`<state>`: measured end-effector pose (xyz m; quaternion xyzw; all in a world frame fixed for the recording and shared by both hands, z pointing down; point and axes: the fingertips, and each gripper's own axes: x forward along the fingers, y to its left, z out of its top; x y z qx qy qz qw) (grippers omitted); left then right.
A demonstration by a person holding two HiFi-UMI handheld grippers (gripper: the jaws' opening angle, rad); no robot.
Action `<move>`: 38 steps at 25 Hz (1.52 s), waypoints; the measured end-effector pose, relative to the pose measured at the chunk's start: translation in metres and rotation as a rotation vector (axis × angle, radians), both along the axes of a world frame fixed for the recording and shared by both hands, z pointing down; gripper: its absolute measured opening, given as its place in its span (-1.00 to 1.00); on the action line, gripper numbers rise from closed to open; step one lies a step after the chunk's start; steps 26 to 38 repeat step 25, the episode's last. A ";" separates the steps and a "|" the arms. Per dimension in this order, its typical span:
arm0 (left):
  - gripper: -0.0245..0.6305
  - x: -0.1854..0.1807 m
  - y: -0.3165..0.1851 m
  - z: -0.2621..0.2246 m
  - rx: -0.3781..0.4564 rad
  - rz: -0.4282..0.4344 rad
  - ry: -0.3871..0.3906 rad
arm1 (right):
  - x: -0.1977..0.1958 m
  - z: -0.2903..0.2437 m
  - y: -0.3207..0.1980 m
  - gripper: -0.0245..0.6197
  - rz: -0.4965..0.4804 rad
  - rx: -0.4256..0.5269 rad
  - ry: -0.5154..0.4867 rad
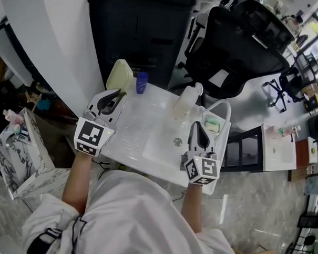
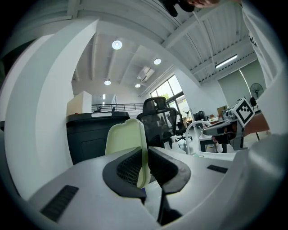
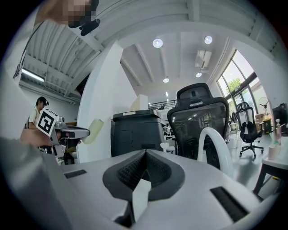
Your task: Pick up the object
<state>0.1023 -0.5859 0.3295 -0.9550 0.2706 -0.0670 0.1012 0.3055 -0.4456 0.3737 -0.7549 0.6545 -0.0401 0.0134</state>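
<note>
Here, the left gripper (image 2: 145, 167), clamped on the thin edge of the pale-green flat plastic slab (image 2: 126, 139) at the far-left corner of the white sink top (image 1: 148, 119), may let it pivot loose; the right gripper (image 3: 144, 173) is closed, empty.

Sink (image 1: 148, 119) mid open; blue bottle (image 1: 142, 82), white bottle (image 1: 187, 102) block far edge.
</note>
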 end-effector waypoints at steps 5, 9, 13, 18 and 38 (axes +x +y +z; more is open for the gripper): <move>-0.75 0.001 -0.001 -0.005 0.005 -0.001 0.007 | 0.006 -0.004 0.003 -0.92 0.017 0.002 0.005; -0.75 0.004 -0.001 -0.006 0.009 0.007 0.005 | 0.011 -0.007 0.008 -0.92 0.029 0.011 0.013; -0.75 0.008 -0.001 -0.010 0.016 0.015 0.014 | 0.014 -0.008 0.009 -0.92 0.039 0.010 0.021; -0.75 0.011 0.000 -0.013 0.025 0.033 0.024 | 0.017 -0.011 0.009 -0.92 0.051 0.015 0.022; -0.75 0.012 -0.005 -0.016 0.037 0.028 0.015 | 0.020 -0.015 0.010 -0.92 0.064 0.019 0.018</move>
